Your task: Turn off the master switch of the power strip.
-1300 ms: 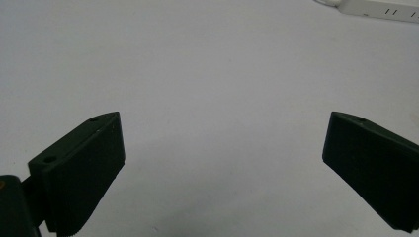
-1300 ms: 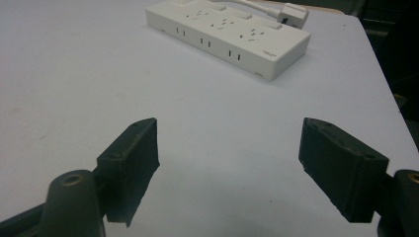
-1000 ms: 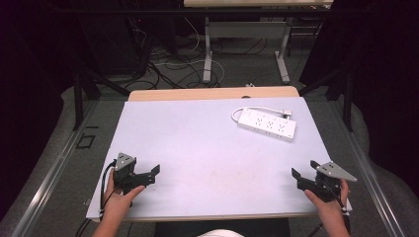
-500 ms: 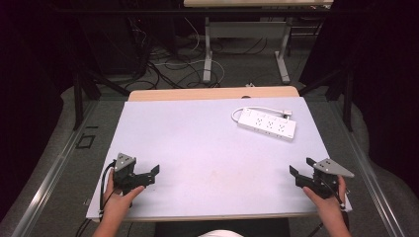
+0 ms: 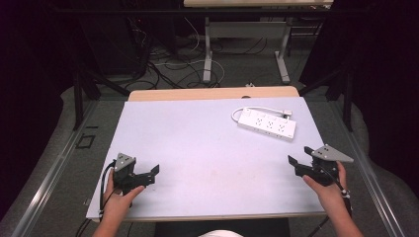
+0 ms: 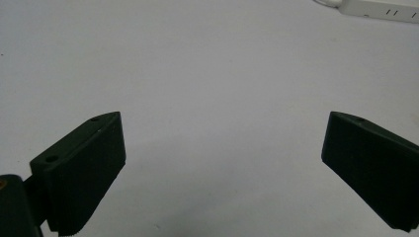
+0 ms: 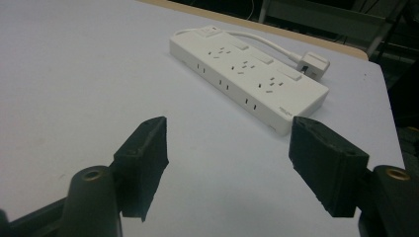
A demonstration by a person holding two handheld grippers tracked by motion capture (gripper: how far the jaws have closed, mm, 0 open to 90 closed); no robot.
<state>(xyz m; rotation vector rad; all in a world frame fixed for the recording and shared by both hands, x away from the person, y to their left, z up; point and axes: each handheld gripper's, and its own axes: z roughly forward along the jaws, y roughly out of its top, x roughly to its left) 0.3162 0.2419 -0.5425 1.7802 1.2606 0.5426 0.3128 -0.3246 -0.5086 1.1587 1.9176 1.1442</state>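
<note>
Approach step, nothing grasped yet. My right gripper [image 5: 300, 161] sat near the right front corner of the worktop [image 5: 197, 148], jaws spread wide and empty, pointed toward the power strip [image 5: 267, 124]. In the right gripper view the power strip [image 7: 247, 76] lay just beyond the jaws, flat, sockets up, well apart from both of them. My left gripper [image 5: 149, 174] hovered near the left front corner, jaws also wide, nothing between them. In the left gripper view only a sliver of the power strip [image 6: 380, 7] showed at the top right, far off across bare worktop [image 6: 207, 74].

Power strip sat toward the right back corner of the worktop, long side angled a little to the back edge. Its white cord [image 5: 257, 109] looped round behind it, and the plug [image 5: 285, 113] rested by the strip's right end, close to the back edge. In the right gripper view the plug [image 7: 314, 64] lay just beside the body; touching or not, I couldn't tell.

Judgement: reach phase, right gripper looked the likelier one to go first since it was closer. Next move would call for carrying it forward and down to the near long side of the strip, keeping the jaws wide enough to straddle the body, or aiming for the plug instead. Cord could snag or drag if lifted carelessly.
</note>
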